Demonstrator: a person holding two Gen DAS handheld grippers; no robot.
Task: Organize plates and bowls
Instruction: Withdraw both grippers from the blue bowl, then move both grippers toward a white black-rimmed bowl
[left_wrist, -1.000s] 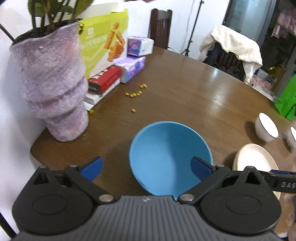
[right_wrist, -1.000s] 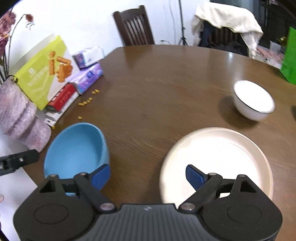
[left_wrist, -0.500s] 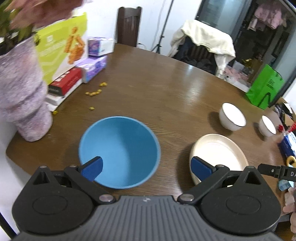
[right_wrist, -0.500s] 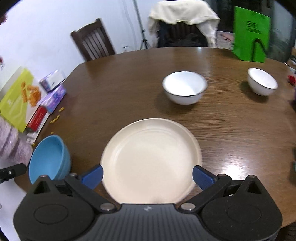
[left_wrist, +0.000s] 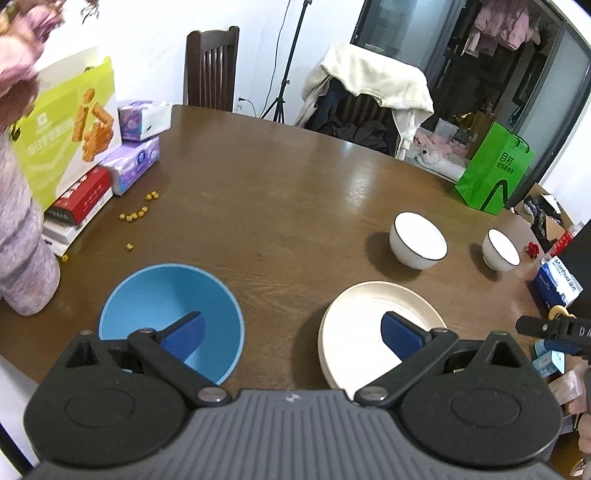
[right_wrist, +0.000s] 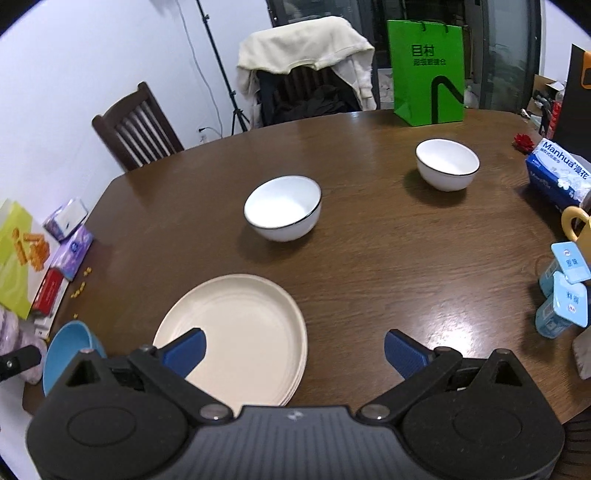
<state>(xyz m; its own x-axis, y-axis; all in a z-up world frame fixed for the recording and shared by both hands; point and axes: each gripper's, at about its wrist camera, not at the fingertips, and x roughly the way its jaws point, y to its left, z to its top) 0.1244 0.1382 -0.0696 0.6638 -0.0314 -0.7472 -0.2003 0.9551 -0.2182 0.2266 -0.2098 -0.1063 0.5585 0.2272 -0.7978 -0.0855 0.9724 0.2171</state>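
With both grippers empty, the left gripper (left_wrist: 291, 330) and right gripper (right_wrist: 293, 350) fingers spread apart, nothing is grasped yet; next I'd gather the far white bowls (right_wrist: 282, 206) toward the near cream plate (right_wrist: 236, 332) and blue bowl (left_wrist: 166, 306).

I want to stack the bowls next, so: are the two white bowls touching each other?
Apart. The right wrist view shows bare brown table between the nearer white bowl and the farther white bowl.

Blue bowl (left_wrist: 166, 295), cream plate (right_wrist: 240, 325), black-rimmed white bowls (right_wrist: 282, 206), brown table (right_wrist: 369, 258)
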